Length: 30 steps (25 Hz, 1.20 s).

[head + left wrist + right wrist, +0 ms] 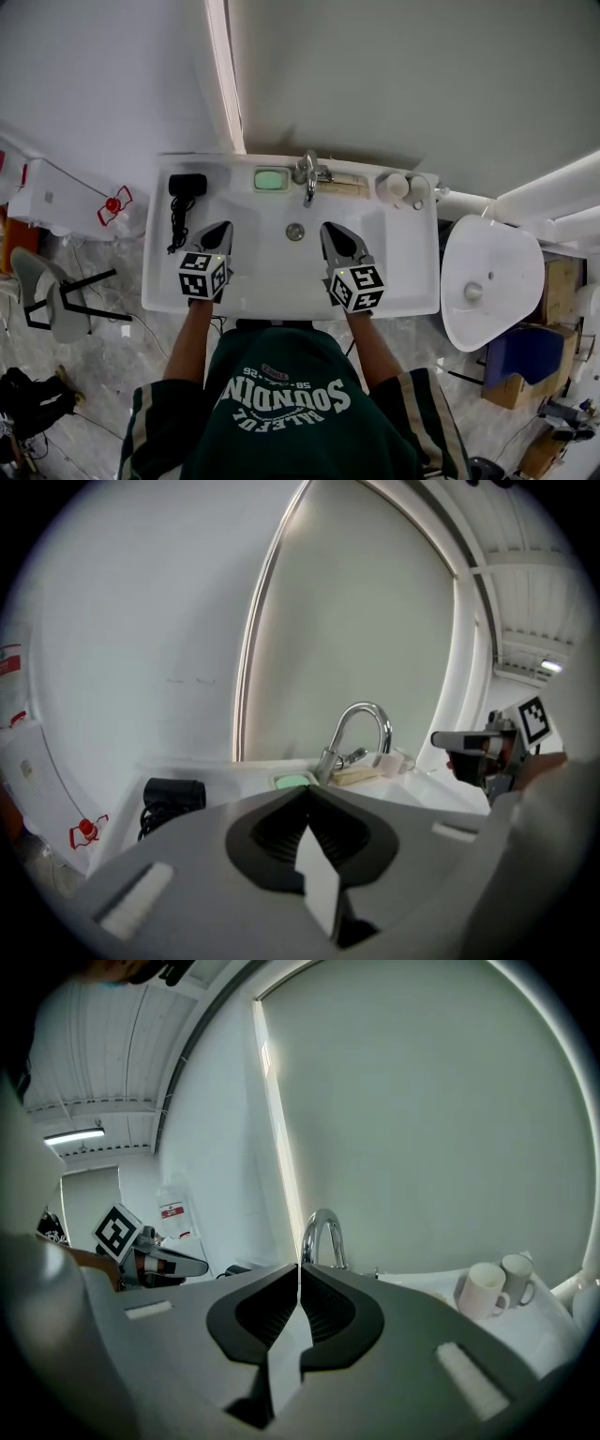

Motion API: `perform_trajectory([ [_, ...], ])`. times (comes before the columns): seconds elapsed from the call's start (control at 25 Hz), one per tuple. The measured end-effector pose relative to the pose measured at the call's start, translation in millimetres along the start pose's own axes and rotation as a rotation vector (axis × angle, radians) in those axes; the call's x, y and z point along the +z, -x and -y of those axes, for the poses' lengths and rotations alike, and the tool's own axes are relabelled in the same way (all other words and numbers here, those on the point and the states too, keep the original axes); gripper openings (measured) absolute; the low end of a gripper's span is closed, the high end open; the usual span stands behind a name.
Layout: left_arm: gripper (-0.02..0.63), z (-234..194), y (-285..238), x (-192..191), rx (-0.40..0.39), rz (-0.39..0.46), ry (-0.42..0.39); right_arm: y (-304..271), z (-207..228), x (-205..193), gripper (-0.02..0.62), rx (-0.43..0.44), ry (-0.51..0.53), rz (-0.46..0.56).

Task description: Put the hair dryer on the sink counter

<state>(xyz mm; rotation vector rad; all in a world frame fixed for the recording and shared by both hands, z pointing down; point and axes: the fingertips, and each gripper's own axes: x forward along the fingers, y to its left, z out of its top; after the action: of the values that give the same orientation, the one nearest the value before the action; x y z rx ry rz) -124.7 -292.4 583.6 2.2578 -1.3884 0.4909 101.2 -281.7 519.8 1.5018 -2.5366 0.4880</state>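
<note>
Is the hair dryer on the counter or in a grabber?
On the counter: the hair dryer lies at the back left corner of the sink counter, nothing holding it.

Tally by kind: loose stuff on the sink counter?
hair dryer: 1
green dish: 1
tan block: 1
mugs: 2
Total: 5

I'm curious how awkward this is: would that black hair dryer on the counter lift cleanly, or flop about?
The black plastic hair dryer looks rigid, so it should probably keep its shape. Its loose black cord would likely dangle and drag. On the smooth white sink counter, a push might slide it.
</note>
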Motion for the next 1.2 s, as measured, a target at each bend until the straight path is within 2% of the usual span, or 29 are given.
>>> perform_trajectory([
  [0.32, 0.052, 33.2, 12.2, 54.3, -0.053, 0.126, -0.060, 8.1, 1.1, 21.7, 0.005, -0.007, 0.018, 0.051],
  [0.52, 0.052, 38.6, 17.4, 68.9, -0.068, 0.171, -0.063, 10.3, -6.0, 32.0, 0.005, -0.011, 0.043, 0.082],
  [1.2, 0.052, 40.0, 15.2, 71.9, -0.086, 0.185, -0.047, 9.2, -6.8, 38.3, 0.005, -0.023, 0.048, 0.104],
])
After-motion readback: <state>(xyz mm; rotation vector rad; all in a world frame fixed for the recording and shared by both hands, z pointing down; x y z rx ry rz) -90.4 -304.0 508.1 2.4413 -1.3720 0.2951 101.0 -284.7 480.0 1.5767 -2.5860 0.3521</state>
